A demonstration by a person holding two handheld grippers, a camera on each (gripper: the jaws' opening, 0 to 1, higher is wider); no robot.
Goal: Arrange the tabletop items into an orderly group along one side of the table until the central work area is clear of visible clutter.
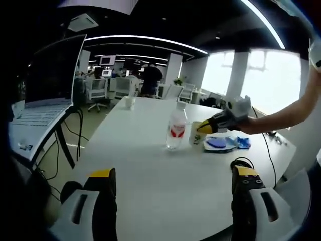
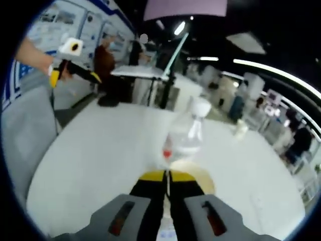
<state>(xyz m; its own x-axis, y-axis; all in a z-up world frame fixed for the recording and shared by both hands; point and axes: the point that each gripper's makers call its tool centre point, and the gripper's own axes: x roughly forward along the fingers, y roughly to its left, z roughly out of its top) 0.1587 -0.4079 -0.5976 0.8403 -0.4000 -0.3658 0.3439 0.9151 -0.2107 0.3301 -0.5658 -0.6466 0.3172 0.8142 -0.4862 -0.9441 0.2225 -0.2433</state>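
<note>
A clear water bottle with a red label and white cap stands upright mid-table. Just to its right is a pale paper cup. My right gripper reaches in from the right, held by a hand, with its yellow tips at the cup. In the right gripper view its jaws are pressed together on the cup's rim, and the bottle stands blurred just beyond. My left gripper hangs open over the near table with nothing between its jaws; it also appears at a distance.
Blue items lie right of the cup, and a black cable lies nearer. A laptop sits on a stand off the table's left edge. A small cup stands at the far end. Office chairs and a person are behind.
</note>
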